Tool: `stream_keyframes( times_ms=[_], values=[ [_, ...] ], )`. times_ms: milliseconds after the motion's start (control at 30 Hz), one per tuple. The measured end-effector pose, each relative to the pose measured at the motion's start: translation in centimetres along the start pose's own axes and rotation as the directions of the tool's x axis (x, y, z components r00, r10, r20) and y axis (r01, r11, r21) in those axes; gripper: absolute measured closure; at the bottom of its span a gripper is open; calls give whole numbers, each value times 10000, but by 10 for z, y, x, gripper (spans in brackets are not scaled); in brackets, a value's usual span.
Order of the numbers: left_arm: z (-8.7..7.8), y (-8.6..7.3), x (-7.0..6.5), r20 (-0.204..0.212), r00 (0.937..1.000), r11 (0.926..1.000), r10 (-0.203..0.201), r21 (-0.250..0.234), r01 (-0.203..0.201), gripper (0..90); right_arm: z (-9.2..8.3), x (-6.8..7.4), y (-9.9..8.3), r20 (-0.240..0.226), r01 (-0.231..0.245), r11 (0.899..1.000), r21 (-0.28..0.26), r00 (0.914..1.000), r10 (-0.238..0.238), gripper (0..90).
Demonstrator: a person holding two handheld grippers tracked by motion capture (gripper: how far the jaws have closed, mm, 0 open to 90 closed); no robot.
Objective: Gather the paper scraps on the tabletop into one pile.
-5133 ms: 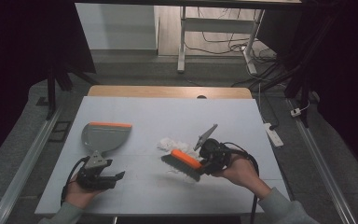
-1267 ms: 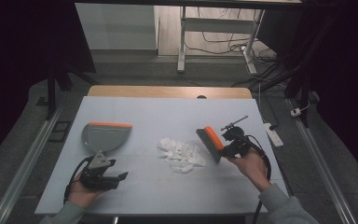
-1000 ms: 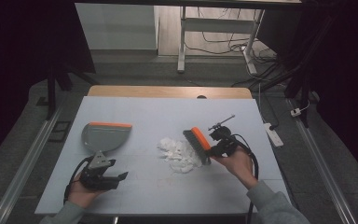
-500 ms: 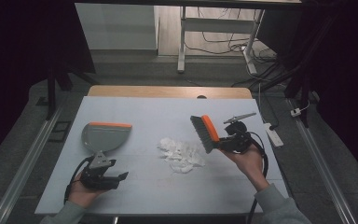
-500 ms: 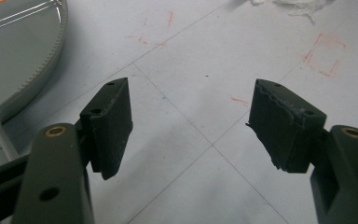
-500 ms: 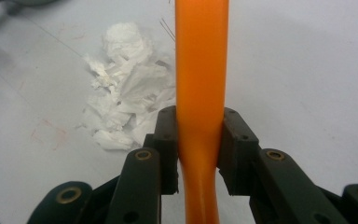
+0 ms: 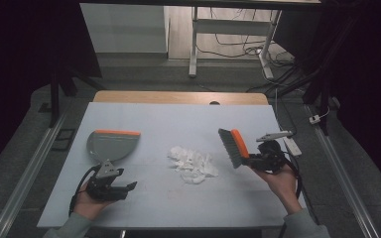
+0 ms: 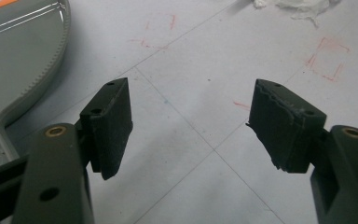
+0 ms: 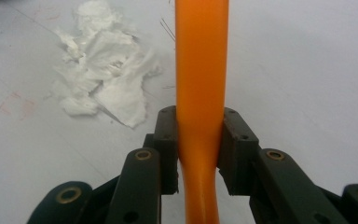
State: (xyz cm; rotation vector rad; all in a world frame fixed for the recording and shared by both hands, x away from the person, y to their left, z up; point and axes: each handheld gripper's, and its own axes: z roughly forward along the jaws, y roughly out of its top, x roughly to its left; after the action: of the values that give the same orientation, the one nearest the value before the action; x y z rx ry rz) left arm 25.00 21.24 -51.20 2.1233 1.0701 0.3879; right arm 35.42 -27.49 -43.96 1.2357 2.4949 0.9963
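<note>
My right gripper (image 7: 254, 159) is shut on the orange handle of a small brush (image 7: 234, 147), held just above the table with its dark bristles facing the pile. In the right gripper view the handle (image 9: 201, 70) runs up between the pads of that gripper (image 9: 198, 140). A pile of torn white paper (image 7: 193, 162) lies mid-table, left of the brush, and shows again as paper (image 9: 105, 84). A grey dustpan (image 7: 113, 145) with an orange lip rests at the left. My left gripper (image 7: 126, 187) sits open near the front edge, below the dustpan (image 8: 18, 60), with nothing between the jaws of that gripper (image 8: 193, 126).
The pale table (image 7: 178, 124) has faint red marks (image 8: 326, 58) drawn on it and a wooden strip along its far edge. A white power strip (image 7: 292, 145) lies at the right edge. Cables and a desk frame stand on the floor beyond.
My right hand has carried the brush to the right, away from the paper pile and slightly up. The left hand and the dustpan have stayed put.
</note>
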Motion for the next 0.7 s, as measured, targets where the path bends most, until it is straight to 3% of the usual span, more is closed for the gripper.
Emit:
stream_keyframes(
  times_ms=[167,333,700],
  values=[
    [-1,3,0,-46,10000,9999,7,-114,-8,306,-11,-6,-22,130,-19,9996,-266,9999,23,713],
    [-1,7,1,-78,10000,9997,27,-224,-29,306,-19,-6,-37,165,311,9979,-576,9994,-302,713],
    [-1,13,3,-123,9999,9993,-3,-364,-2,304,-21,-8,-53,204,516,9942,-946,9985,-499,713]
  ],
)
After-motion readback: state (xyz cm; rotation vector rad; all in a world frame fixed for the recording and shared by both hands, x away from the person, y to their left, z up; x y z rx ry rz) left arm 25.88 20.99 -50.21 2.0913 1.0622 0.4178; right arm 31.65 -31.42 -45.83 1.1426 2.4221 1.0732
